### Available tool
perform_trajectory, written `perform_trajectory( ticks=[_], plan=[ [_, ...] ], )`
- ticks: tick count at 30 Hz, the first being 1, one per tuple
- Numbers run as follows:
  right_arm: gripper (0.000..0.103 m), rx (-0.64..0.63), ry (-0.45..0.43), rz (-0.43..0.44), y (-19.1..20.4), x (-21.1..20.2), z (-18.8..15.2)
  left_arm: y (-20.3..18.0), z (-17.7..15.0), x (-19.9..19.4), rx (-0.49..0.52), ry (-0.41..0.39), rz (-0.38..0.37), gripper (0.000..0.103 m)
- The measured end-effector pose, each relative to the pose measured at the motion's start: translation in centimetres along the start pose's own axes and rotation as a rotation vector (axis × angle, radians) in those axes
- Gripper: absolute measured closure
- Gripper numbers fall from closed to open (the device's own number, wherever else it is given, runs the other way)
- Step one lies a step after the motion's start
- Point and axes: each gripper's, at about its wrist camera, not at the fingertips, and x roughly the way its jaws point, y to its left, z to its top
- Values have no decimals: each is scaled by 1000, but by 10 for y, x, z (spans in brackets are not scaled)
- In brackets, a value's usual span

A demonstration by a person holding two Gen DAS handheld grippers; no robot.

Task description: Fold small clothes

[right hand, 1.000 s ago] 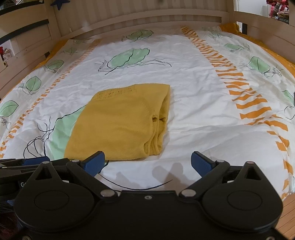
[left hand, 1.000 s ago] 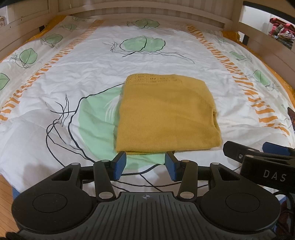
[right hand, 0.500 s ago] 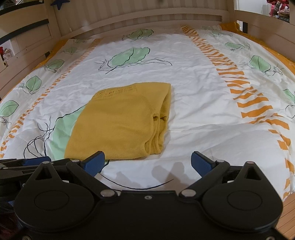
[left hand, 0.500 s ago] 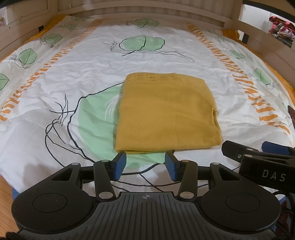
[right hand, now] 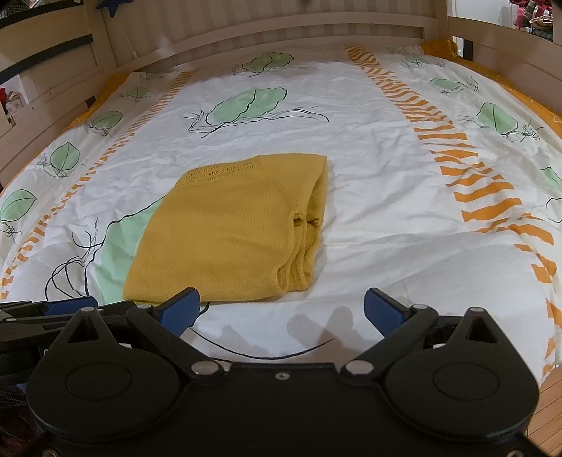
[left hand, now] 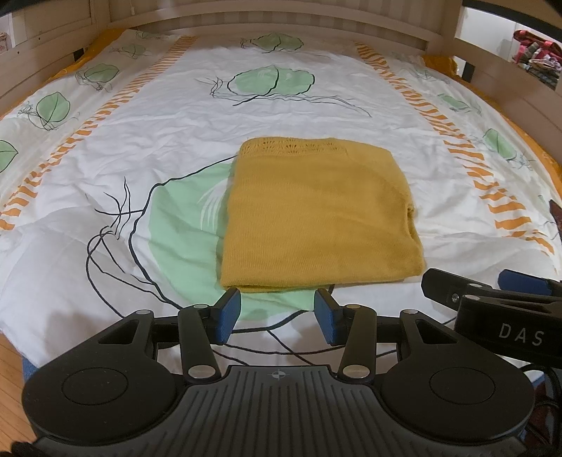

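Note:
A mustard-yellow knit garment (left hand: 316,214) lies folded into a flat rectangle on the bed, also in the right wrist view (right hand: 228,232), with stacked fold layers on its right side. My left gripper (left hand: 277,311) is open and empty, hovering just short of the garment's near edge. My right gripper (right hand: 281,309) is wide open and empty, just short of the garment's near right corner. It shows at the right edge of the left wrist view (left hand: 491,298). The left gripper shows at the left edge of the right wrist view (right hand: 52,309).
The bed has a white duvet (left hand: 175,140) printed with green leaves and orange stripes. A wooden headboard (right hand: 281,31) and side rails (left hand: 509,88) surround it. Wood floor (right hand: 548,414) shows past the bed's near edge.
Almost nothing has changed; both grippers stay open and hold their place near the garment's front edge.

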Motion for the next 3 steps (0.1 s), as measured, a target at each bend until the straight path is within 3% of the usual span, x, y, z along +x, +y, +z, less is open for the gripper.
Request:
perform_trajectory(
  ticks=[3],
  plan=[
    [3,1,2,0,-1,0,0,0,0,0,1,3,1,58]
  ],
)
